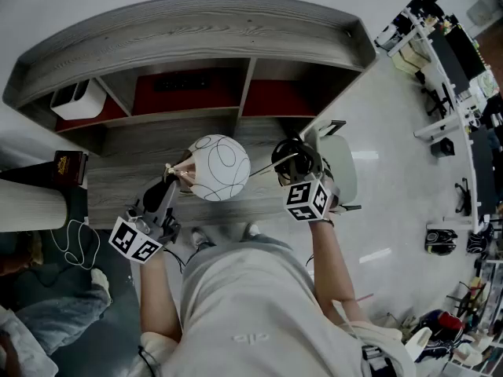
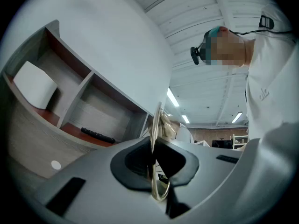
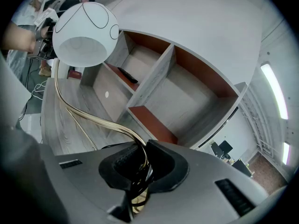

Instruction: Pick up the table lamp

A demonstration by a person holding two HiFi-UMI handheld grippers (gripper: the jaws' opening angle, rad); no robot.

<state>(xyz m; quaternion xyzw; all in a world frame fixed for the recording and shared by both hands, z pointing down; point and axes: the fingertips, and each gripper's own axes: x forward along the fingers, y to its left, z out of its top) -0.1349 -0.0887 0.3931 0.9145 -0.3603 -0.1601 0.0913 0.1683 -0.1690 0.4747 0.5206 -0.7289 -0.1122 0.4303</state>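
The table lamp has a white globe shade (image 1: 218, 167) with thin black lines and a gold metal frame. It hangs above the grey desk (image 1: 118, 187), held between both grippers. My left gripper (image 1: 174, 181) is shut on the gold ring (image 2: 154, 139) at the shade's left side. My right gripper (image 1: 289, 163) is shut on the curved gold stem (image 3: 93, 120), which runs from its jaws up to the shade (image 3: 85, 34). The ring stands edge-on between the left gripper's (image 2: 153, 164) pads. A dark cable shows under the right gripper's (image 3: 138, 164) jaws.
A curved grey hutch (image 1: 196, 30) with red-backed compartments stands behind the desk. A white box (image 1: 78, 100) sits in its left bay and a black bar (image 1: 182, 82) in the middle one. A white chair (image 1: 342, 171) is at the right, a dark box (image 1: 69, 166) at the left.
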